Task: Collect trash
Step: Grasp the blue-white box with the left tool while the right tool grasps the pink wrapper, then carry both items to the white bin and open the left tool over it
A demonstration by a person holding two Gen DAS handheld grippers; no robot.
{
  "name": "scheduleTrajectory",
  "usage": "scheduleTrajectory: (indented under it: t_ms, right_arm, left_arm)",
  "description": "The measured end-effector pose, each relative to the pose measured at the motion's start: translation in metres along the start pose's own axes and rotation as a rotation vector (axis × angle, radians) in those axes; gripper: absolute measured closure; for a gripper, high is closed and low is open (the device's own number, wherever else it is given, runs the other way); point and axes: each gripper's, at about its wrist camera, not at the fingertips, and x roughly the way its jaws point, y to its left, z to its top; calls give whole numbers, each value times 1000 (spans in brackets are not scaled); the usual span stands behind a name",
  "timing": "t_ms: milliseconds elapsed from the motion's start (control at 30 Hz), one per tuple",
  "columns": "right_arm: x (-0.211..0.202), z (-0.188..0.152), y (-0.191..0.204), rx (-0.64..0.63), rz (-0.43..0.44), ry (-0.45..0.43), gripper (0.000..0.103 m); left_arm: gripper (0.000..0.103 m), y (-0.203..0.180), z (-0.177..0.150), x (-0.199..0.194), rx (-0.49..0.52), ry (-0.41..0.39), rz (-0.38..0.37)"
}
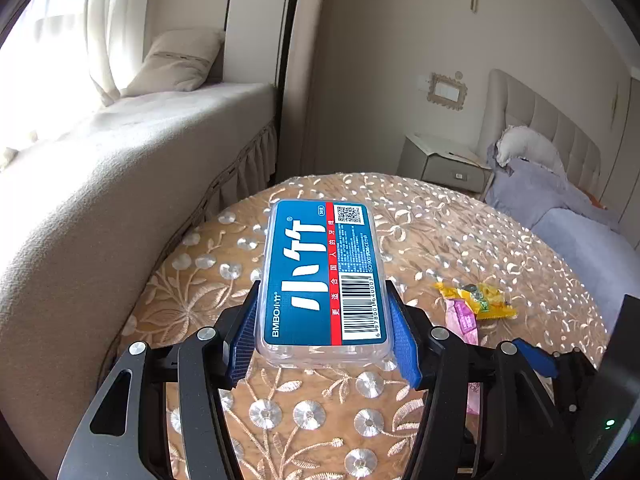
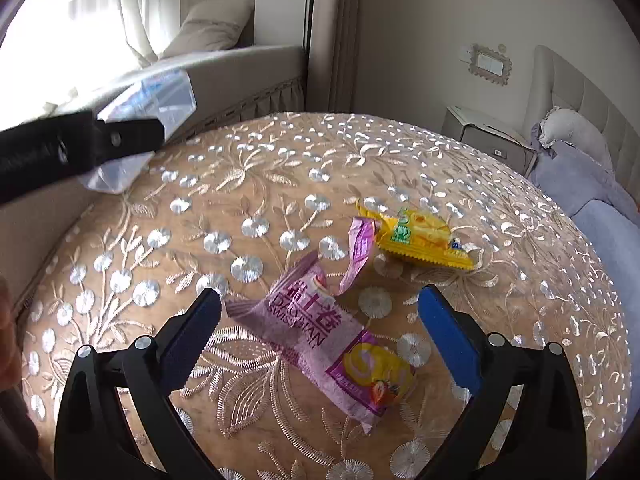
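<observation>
A clear plastic box with a blue label (image 1: 320,272) is clamped between the blue pads of my left gripper (image 1: 322,292), held above the round table (image 1: 320,420). The right wrist view shows that box (image 2: 156,96) raised at the table's far left. My right gripper (image 2: 320,296) is open just above the embroidered cloth. A torn purple snack wrapper (image 2: 320,336) lies between its fingers without touching either pad. A yellow wrapper (image 2: 420,240) lies just beyond it. Both wrappers, yellow (image 1: 480,300) and purple (image 1: 464,320), also appear right of the left gripper.
The round table (image 2: 280,160) carries a tan cloth with silver flowers. A cushioned window seat (image 1: 120,160) with a pillow runs along the left. A nightstand (image 2: 488,136) and a bed (image 2: 592,184) stand at the far right.
</observation>
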Motion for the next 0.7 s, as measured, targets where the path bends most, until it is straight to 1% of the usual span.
scheduleTrajectory:
  t_ms: [33, 67, 100, 133, 167, 200, 300, 367, 500, 600, 700]
  right_arm:
    - [2, -2, 4, -9, -2, 13, 27]
    - [5, -3, 6, -12, -2, 34, 38]
    - [8, -4, 6, -8, -2, 54, 57]
    - [12, -5, 4, 4, 13, 81, 69]
    - [13, -6, 2, 26, 32, 92, 70]
    - [11, -6, 0, 44, 33, 83, 72]
    - [-9, -3, -2, 52, 28, 11, 73]
    - [-34, 1, -5, 62, 41, -63, 73]
    - [-90, 8, -12, 78, 29, -206, 73]
    - [-131, 10, -22, 98, 5, -292, 73]
    - [-164, 5, -35, 113, -33, -345, 73]
  left_arm:
    - [46, 2, -1, -3, -4, -2, -2]
    - [46, 2, -1, -7, -8, -5, -5]
    - [46, 3, -2, -10, -8, -10, -7]
    - [46, 3, -3, -13, -7, -14, -7]
    - [46, 3, -3, -16, -9, -19, -10]
    - [46, 3, -3, -20, -9, -23, -14]
    - [46, 1, -4, -28, -4, -38, -22]
    - [46, -2, -5, -35, -4, -48, -36]
    - [46, -14, -8, -49, 16, -68, -66]
    - [46, -31, -12, -61, 44, -81, -104]
    - [46, -52, -17, -74, 79, -94, -147]
